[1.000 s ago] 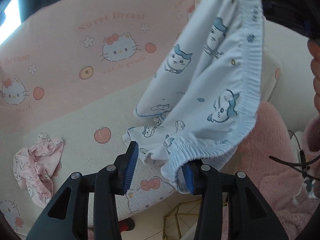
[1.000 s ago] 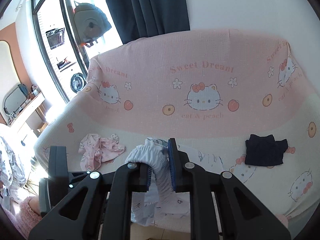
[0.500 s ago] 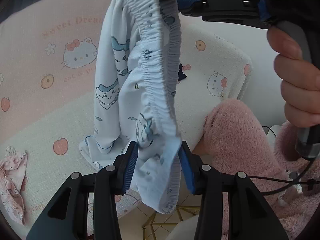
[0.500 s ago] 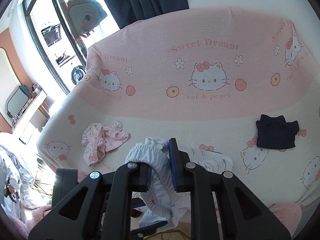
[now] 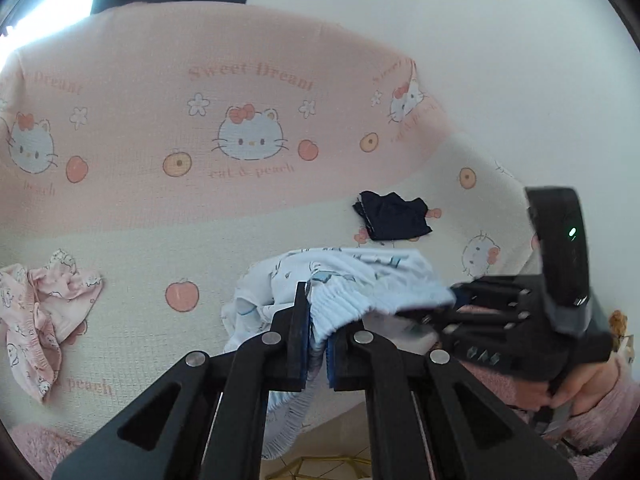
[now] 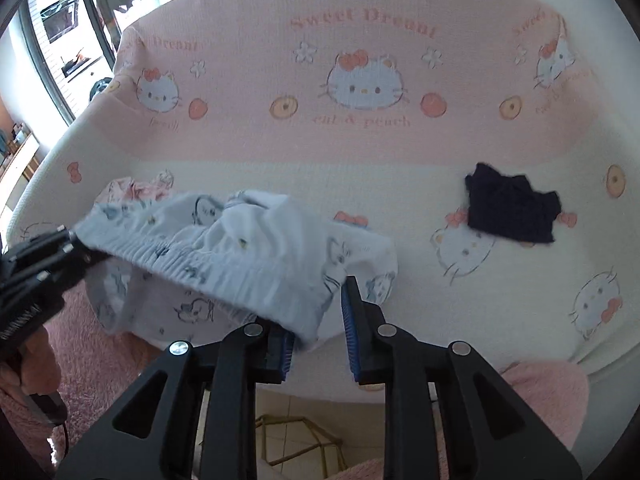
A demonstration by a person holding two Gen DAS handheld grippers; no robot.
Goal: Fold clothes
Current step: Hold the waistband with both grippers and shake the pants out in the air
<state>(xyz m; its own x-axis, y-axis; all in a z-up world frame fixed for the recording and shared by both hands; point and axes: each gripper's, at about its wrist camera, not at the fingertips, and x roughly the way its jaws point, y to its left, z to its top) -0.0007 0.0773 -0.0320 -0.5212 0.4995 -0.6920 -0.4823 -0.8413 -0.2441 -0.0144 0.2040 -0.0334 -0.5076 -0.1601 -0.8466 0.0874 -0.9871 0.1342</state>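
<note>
Light blue shorts point(image 5: 360, 276) with a cartoon cat print hang over the front of the sofa seat, their elastic waistband point(image 6: 188, 268) stretched nearly straight between my two grippers. My left gripper point(image 5: 318, 344) is shut on one end of the waistband and shows at the left edge of the right wrist view point(image 6: 36, 272). My right gripper point(image 6: 318, 336) holds the other end against its left pad, with the jaws at a narrow gap. From the left wrist view the right gripper point(image 5: 444, 308) looks blurred. The rest of the shorts sags onto the seat.
A crumpled pink garment point(image 5: 40, 308) lies on the seat at the left. A folded dark garment point(image 5: 394, 218) lies at the right rear. The pink and cream cat-print sofa cover point(image 5: 160, 220) fills the background. A person's fluffy pink sleeve point(image 6: 544, 392) and a gold wire frame point(image 6: 304, 440) are below.
My left gripper was open beside the hanging shorts and has now shut on the waistband. The right gripper came down from high up, so the shorts now stretch sideways over the seat.
</note>
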